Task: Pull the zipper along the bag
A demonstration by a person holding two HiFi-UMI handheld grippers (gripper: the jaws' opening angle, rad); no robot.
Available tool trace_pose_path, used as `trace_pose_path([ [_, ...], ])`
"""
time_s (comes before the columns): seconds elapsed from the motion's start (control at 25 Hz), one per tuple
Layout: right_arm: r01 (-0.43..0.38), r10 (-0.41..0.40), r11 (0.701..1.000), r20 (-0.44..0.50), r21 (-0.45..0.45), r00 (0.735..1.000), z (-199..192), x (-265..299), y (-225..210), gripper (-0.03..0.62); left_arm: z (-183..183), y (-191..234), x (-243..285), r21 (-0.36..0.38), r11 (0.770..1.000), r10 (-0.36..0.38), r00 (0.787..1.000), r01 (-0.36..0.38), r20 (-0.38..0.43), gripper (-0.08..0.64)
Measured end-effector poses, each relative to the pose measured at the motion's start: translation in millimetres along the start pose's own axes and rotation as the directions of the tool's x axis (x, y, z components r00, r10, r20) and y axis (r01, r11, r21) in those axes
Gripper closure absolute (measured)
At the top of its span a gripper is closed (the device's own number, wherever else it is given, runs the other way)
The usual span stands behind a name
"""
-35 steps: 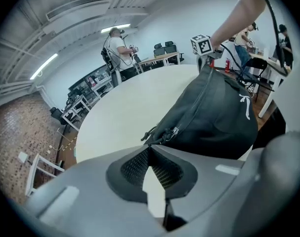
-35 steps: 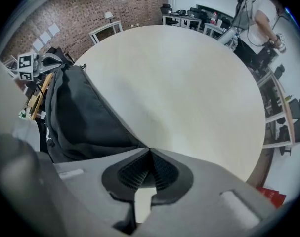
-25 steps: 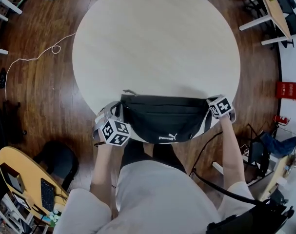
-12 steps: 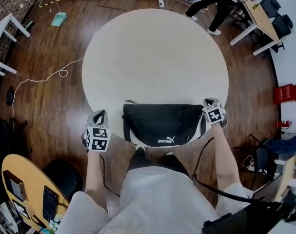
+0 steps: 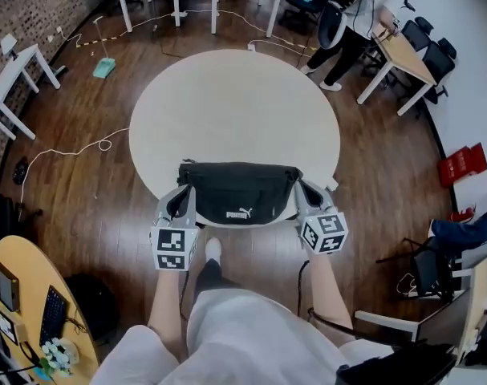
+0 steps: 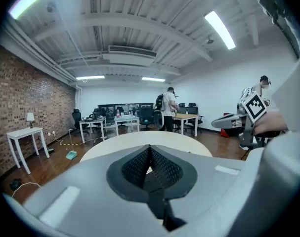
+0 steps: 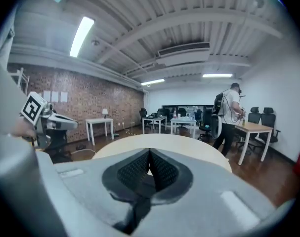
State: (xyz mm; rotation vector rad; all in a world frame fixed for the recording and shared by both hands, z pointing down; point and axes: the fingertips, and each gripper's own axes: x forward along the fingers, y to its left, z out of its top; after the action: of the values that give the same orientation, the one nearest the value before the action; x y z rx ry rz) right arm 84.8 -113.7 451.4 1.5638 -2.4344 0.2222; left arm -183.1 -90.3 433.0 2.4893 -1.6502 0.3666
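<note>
Only the head view shows the black cloth bag (image 5: 239, 187); up close, the left gripper (image 6: 150, 151) and right gripper (image 7: 150, 155) are pinched closed, empty.

The waist bag (image 5: 239, 192) lies on the near edge of the round table (image 5: 235, 103), between the left gripper (image 5: 184, 196) and the right gripper (image 5: 306, 193).

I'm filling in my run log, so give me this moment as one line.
left tongs: shut, empty | right tongs: shut, empty | bag: on table, near edge, not gripped
</note>
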Motion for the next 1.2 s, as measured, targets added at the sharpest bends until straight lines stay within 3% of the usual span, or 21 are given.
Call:
trace_pose_path([
  [0.16,-0.092,0.097,0.993,0.063,-0.068,0.993,-5.2,-103.2,55.5,0.601,3.7,-103.7,-62.9,0.041,0.999,-0.018,0.997,0.015,0.071,0.543],
  [0.32,-0.107,0.114,0.991,0.098,-0.077,0.989,-12.4,-216.4,70.4,0.601,-0.7,-218.3,-120.4,0.033,0.998,-0.06,0.994,0.058,0.095,0.543],
  [0.52,-0.107,0.113,0.993,0.175,-0.041,0.978,5.1,-302.0,88.6,0.601,18.7,-284.5,-175.0,0.083,0.993,-0.097,0.989,0.088,0.114,0.543],
  [0.8,-0.1,0.114,0.993,0.256,-0.068,0.96,33.5,-339.1,118.4,0.601,42.3,-295.4,-217.7,0.128,0.988,-0.109,0.978,0.087,0.176,0.543],
  [1.2,-0.149,0.172,0.983,0.256,-0.108,0.951,38.4,-326.3,171.6,0.601,30.1,-236.1,-259.0,0.083,0.996,-0.004,0.979,-0.013,0.201,0.543],
])
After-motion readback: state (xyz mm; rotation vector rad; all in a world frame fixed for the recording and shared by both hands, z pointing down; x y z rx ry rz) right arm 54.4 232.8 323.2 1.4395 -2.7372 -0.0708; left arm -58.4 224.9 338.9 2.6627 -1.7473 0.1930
